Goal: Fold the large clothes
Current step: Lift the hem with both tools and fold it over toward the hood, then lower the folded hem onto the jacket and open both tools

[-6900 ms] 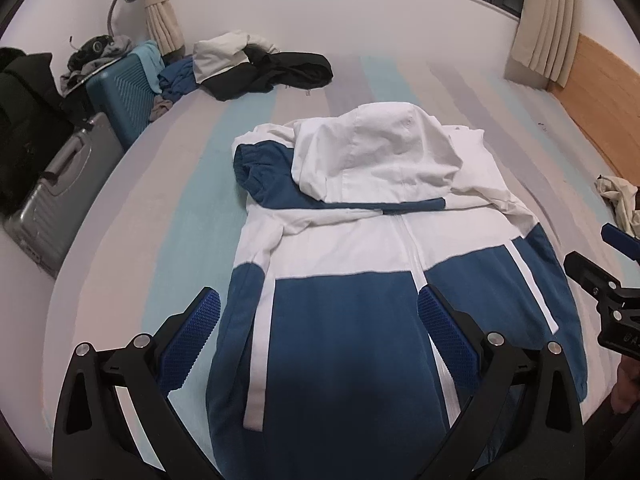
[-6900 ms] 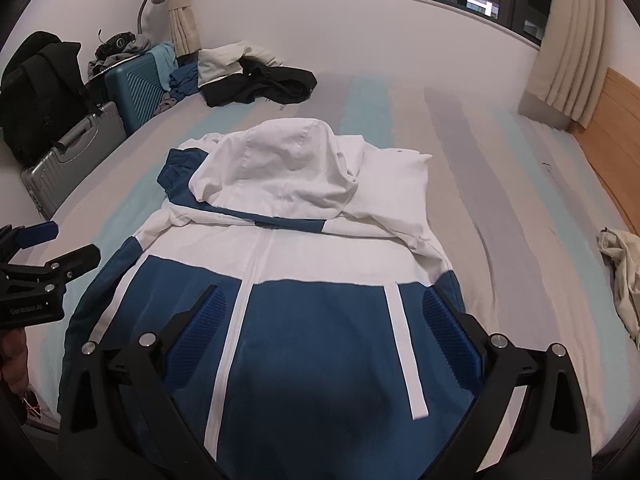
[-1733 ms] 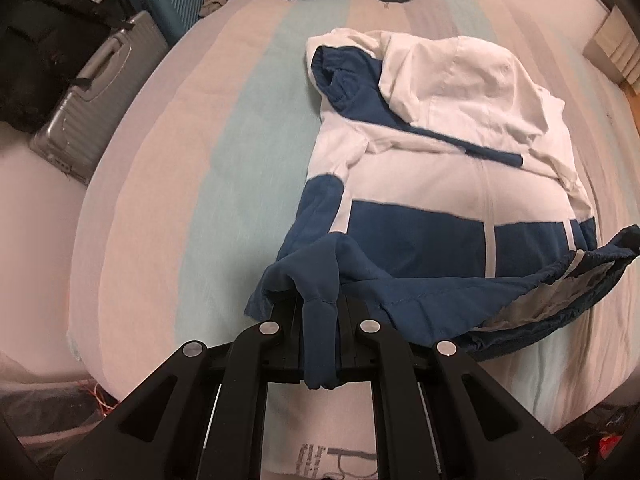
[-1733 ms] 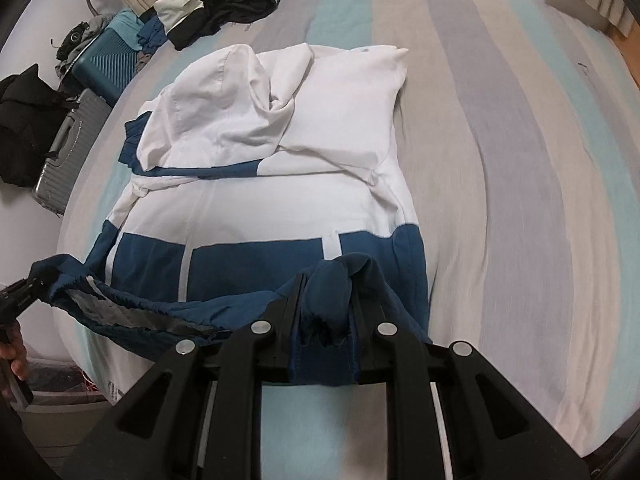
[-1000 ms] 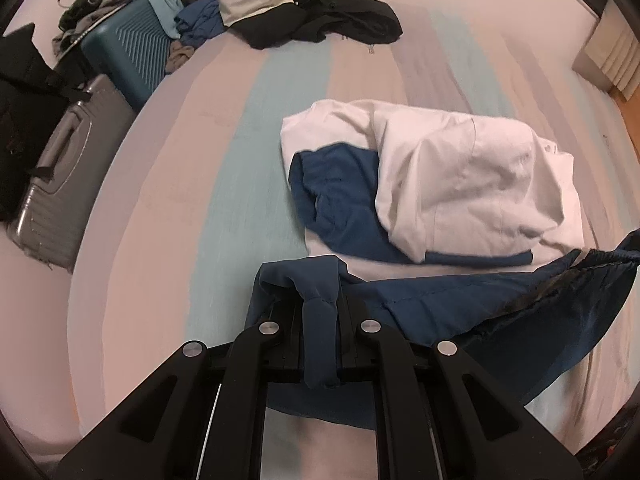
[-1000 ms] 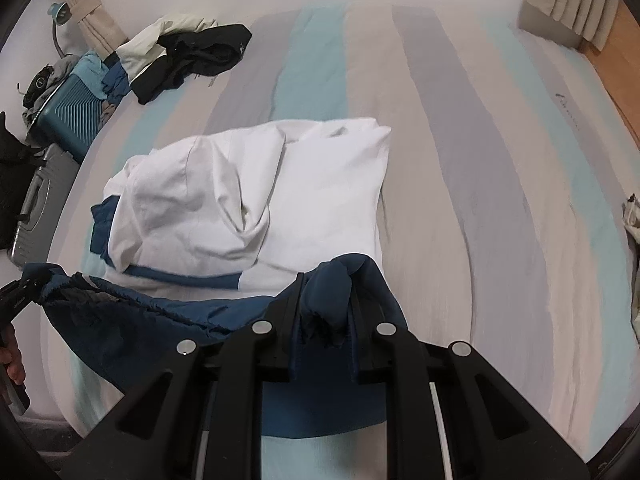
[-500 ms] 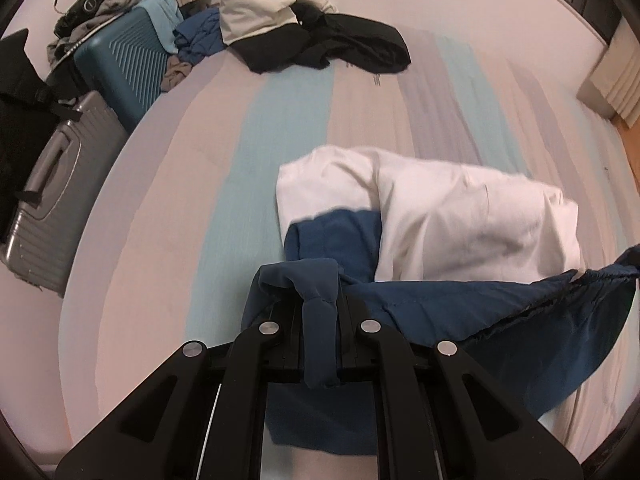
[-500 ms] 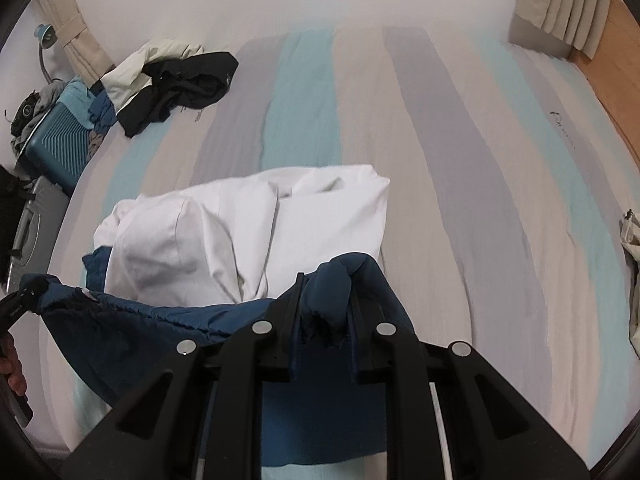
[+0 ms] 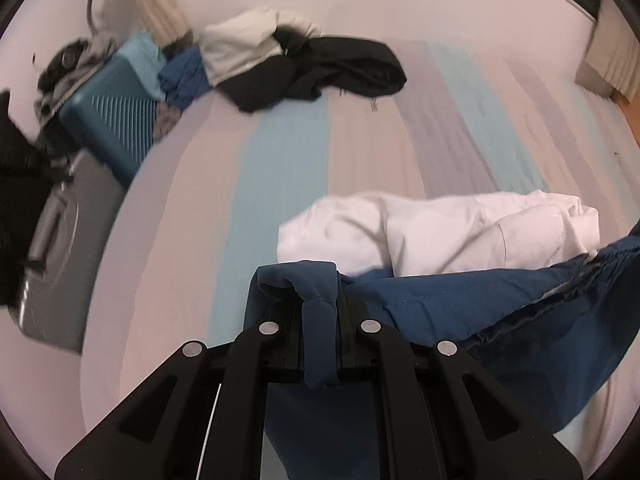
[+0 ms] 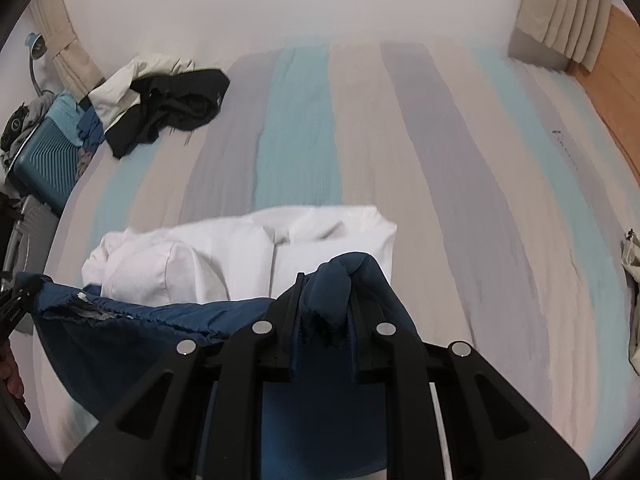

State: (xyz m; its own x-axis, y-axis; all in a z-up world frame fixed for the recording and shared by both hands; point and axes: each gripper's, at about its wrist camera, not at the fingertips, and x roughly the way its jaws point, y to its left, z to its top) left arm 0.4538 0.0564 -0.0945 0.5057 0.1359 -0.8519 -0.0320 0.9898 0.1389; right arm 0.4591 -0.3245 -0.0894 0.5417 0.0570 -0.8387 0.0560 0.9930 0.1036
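Jacket (image 9: 460, 236), white top, blue hem raised over it, lies on striped bed (image 9: 280, 168)

Soft, even indoor light with a pinkish cast fills both views; no lamp or glare spot shows. Shadows are faint, deepest under the lifted blue cloth (image 9: 500, 312). Motion blur smears the left wrist view, worst on the suitcases (image 9: 112, 120) at far left. The right wrist view is sharper, though the striped bed (image 10: 460, 168) looks soft. Fisheye bending curves every edge, with black corners.
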